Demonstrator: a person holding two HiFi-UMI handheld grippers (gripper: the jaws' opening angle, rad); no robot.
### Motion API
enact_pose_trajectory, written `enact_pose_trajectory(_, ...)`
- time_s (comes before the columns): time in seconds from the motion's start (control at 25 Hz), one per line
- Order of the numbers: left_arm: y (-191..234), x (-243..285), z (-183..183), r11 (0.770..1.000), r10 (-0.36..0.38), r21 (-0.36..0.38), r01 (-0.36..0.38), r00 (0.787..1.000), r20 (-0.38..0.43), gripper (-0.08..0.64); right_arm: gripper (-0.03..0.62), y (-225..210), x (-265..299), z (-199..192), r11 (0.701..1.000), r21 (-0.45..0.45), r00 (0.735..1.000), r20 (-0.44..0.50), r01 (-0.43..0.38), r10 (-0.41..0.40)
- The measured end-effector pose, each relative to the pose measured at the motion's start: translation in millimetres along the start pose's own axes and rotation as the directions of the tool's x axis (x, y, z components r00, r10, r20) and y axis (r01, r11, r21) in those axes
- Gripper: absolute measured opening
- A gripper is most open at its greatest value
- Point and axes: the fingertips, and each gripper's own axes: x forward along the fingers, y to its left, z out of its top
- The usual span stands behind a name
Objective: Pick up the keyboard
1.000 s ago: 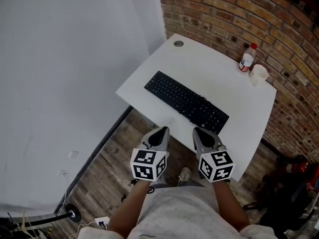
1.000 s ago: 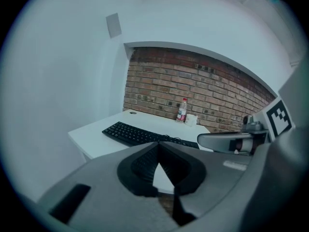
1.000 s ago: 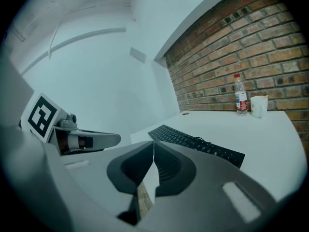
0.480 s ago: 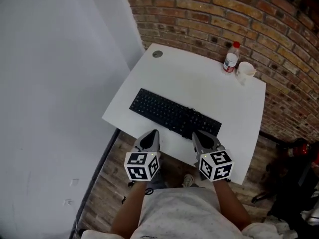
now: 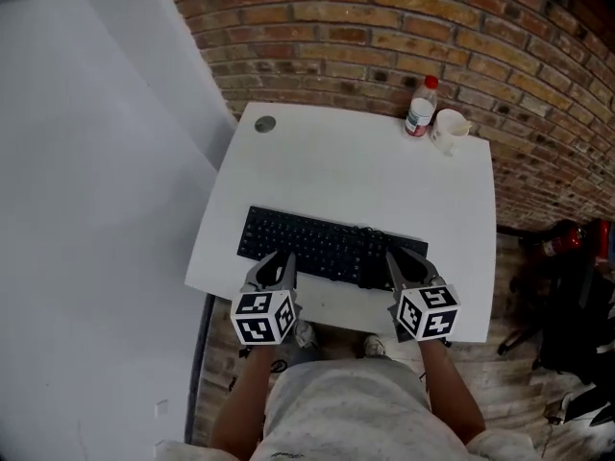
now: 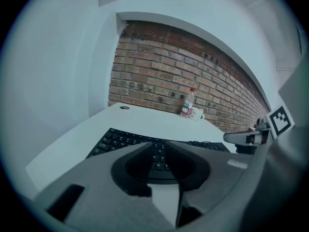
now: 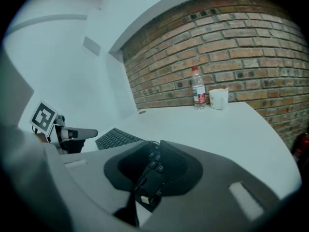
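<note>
A black keyboard (image 5: 327,248) lies along the near part of the white table (image 5: 356,171), with a thin cable curling at its back edge. My left gripper (image 5: 279,265) hovers over the keyboard's near left part, and my right gripper (image 5: 405,262) is over its near right end. Both pairs of jaws are opening, a narrow slit apart, with nothing held between them. The left gripper view shows the keys (image 6: 120,140) just beyond the left gripper's tips (image 6: 159,141). In the right gripper view the keyboard's right end (image 7: 116,138) lies under that gripper's tips (image 7: 157,143).
A clear bottle with a red cap (image 5: 420,106) and a white cup (image 5: 449,128) stand at the table's far right corner against the brick wall (image 5: 384,27). A round cable grommet (image 5: 265,123) sits at the far left. Dark bags (image 5: 567,296) lie on the floor to the right.
Both grippers have moved forward from in front of the table to over the keyboard's near edge and have spread apart. The head view now faces the table squarely.
</note>
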Motion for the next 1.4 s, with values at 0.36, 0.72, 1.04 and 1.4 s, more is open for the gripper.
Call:
enact_pose_trajectory(0.36,67,41,13,0.998,-0.047,0.039,0.05,0.997,-0.063,0.288,0.206,-44,6,-12,0.966,0.062,0.968,-0.022,0.252,-0.251)
enact_pose_trajectory(0.72,112,66,15,0.996,-0.049,0.068,0.059,0.989,-0.137,0.427,0.291,-69,5,-26,0.916,0.132,0.926,-0.058,0.378,-0.373)
enact_pose_trajectory(1.04,114,80,-6,0.989,-0.108,0.075,0.128,0.968,-0.227,0.491,0.373,-75,8,-34,0.889,0.173,0.905,-0.079,0.424,-0.417)
enact_pose_trajectory(1.4,114,83,-7,0.986,-0.125,0.079,0.149,0.959,-0.254,0.494,0.388,-78,14,-48,0.875,0.253,0.911,-0.124,0.413,-0.394)
